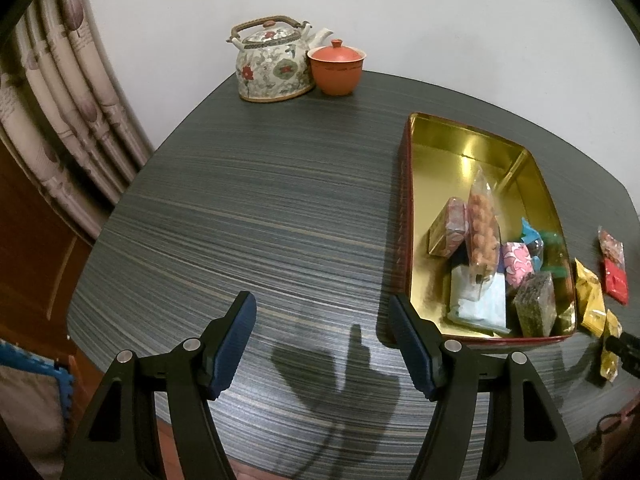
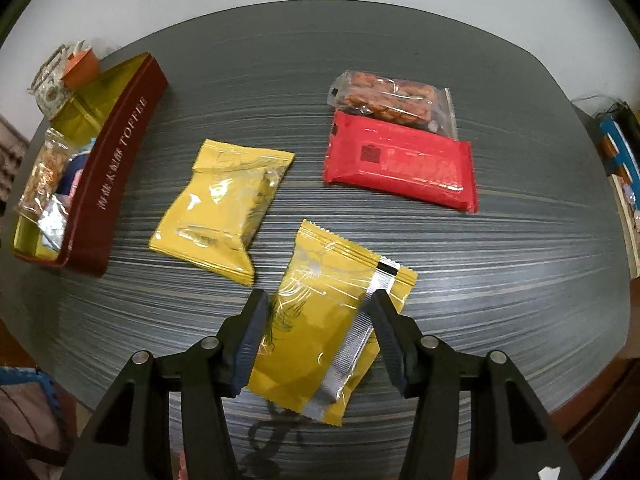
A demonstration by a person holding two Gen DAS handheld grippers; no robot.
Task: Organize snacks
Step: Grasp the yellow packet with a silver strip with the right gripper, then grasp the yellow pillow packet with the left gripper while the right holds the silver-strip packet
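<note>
Plain white wall backs a dark grey, striped-grain worktop (image 1: pixel 260 208) with rounded corners, and a patterned beige curtain (image 1: pixel 60 92) hangs at the left edge of the left wrist view. At the far side of the worktop stand a floral ceramic teapot (image 1: pixel 272 64) with a woven handle and, touching it on its right, a lidded terracotta-orange cup (image 1: pixel 337 68).

To the right lies an open rectangular tin (image 1: pixel 404 216), dark red outside with "TOFFEE" lettered on its long wall and gold inside. Its near half holds a jumble of wrapped snacks: a clear bag of brown nuts (image 1: pixel 484 228) leaning upright, a pale blue packet (image 1: pixel 478 304), a pink flowered sweet (image 1: pixel 518 262) and a dark speckled block (image 1: pixel 536 310), among others.

The left gripper (image 1: pixel 322 344) hangs over bare worktop beside the tin's near corner, its blue-padded fingers spread with nothing between them.

On the worktop just right of the tin lie loose snacks: a yellow foil packet (image 2: pixel 222 208), a flat red packet (image 2: pixel 402 162) and, touching its far edge, a clear bag of brown nut brittle (image 2: pixel 394 100). A second yellow foil packet with a silver seam (image 2: pixel 320 320) lies nearest, and the right gripper (image 2: pixel 318 338) points steeply down at it. Its fingers straddle this packet; the left pad touches the wrapper's edge, the right pad stands at the silver seam, and whether they pinch it I cannot tell.
</note>
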